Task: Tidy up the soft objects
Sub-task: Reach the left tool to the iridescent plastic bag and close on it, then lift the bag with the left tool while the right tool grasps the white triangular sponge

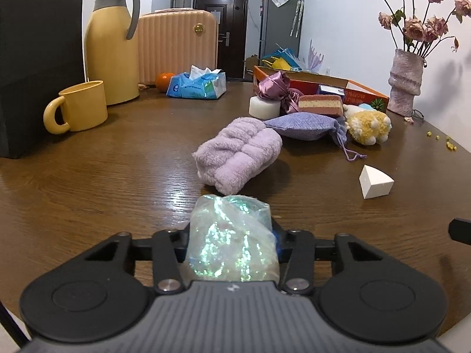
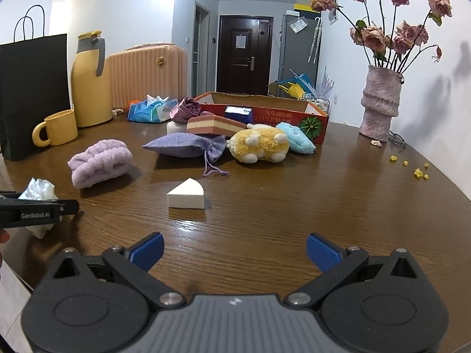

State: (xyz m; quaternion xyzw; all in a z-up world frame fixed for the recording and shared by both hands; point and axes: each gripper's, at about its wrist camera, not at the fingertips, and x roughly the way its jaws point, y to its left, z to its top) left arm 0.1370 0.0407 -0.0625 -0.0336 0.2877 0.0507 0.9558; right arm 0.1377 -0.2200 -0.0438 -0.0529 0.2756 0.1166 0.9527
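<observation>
My left gripper (image 1: 232, 232) is shut on a crumpled iridescent film bundle (image 1: 235, 235) that fills the space between its jaws, low over the wooden table (image 1: 117, 176). In the right wrist view the same bundle (image 2: 38, 189) sits in the left gripper (image 2: 44, 209) at the left edge. My right gripper (image 2: 235, 250) stands open with nothing in it, and a white wedge sponge (image 2: 186, 197) lies just ahead. Farther back lie a lilac fluffy towel (image 2: 100, 163), a purple drawstring pouch (image 2: 188, 145), a yellow plush (image 2: 259, 144), a blue plush (image 2: 297, 136) and a layered pink sponge (image 2: 215, 125).
An open orange cardboard box (image 2: 282, 117) sits behind the soft things. A yellow mug (image 2: 59, 128), yellow thermos (image 2: 88, 88) and black paper bag (image 2: 29, 97) stand at the left. A tissue pack (image 2: 150, 110) lies mid-back. A vase of dried roses (image 2: 379, 106) stands right.
</observation>
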